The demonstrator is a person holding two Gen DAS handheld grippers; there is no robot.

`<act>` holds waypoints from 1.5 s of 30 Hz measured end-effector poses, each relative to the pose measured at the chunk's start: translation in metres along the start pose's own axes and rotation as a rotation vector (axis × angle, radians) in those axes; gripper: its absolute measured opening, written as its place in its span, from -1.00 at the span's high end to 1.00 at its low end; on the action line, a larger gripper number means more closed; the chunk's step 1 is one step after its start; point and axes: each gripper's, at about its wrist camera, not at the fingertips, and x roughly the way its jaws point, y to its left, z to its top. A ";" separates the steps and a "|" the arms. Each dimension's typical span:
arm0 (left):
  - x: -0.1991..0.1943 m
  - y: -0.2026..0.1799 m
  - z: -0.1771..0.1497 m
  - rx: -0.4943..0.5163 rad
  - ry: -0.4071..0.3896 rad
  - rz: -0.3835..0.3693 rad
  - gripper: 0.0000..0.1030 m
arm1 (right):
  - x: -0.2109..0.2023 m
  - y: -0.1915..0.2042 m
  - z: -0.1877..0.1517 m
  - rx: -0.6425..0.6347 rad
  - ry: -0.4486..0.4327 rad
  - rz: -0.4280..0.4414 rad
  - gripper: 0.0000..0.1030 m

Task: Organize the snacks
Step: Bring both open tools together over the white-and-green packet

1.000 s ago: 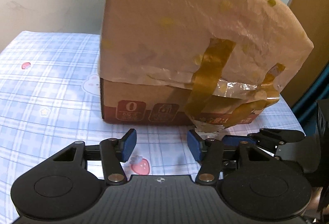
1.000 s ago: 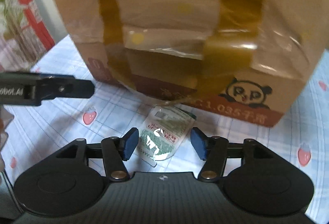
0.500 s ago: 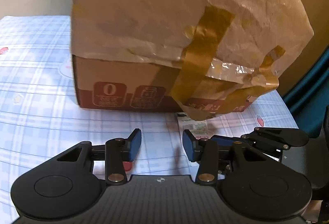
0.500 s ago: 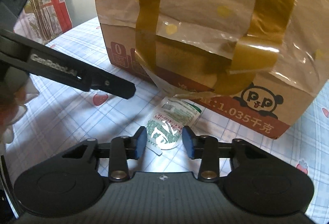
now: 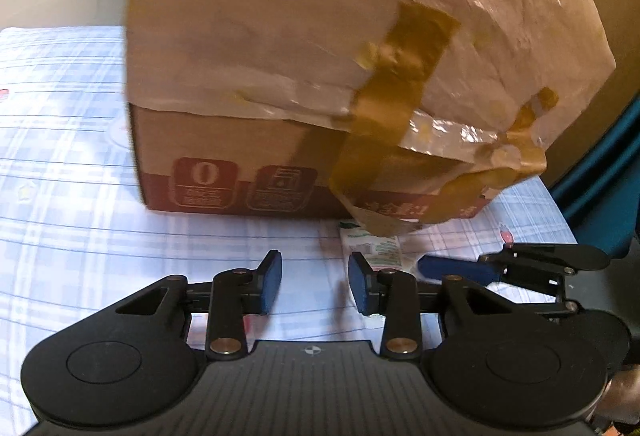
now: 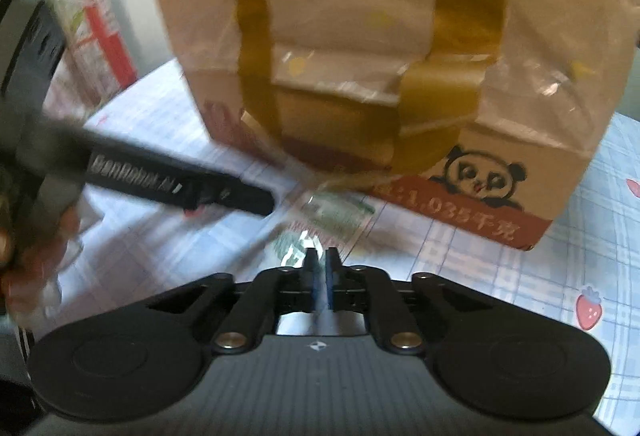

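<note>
— Where did the left wrist camera look from?
— Low over the table (image 5: 80, 156), close to the box (image 5: 280, 56), facing its long side.
— And the right?
— Near the box's panda end; both views shared the snack packet (image 6: 328, 216).

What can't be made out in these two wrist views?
- Inside of the cardboard box: hidden in both views by its taped plastic wrap.
- Print on the snack packet: right view blurred; in the left view the tape end overlaps it.
- Packet's near edge: covered by the right gripper, whose jaws have just been closing on it.
- Box top: cut off by the frame in both views.
- Left gripper: nothing between its pads.
</note>
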 end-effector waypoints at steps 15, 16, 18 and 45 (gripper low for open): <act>-0.025 0.029 -0.012 -0.053 -0.017 0.029 0.24 | 0.030 0.047 0.008 -0.264 0.057 0.095 0.09; -0.027 0.032 -0.013 -0.051 -0.012 0.025 0.24 | 0.029 0.051 0.005 -0.287 0.059 0.116 0.10; -0.027 0.033 -0.016 -0.042 -0.002 0.026 0.24 | 0.027 0.056 -0.001 -0.331 0.055 0.119 0.10; -0.022 0.028 -0.014 0.022 0.011 -0.004 0.24 | 0.021 0.073 -0.007 -0.354 0.054 -0.012 -0.29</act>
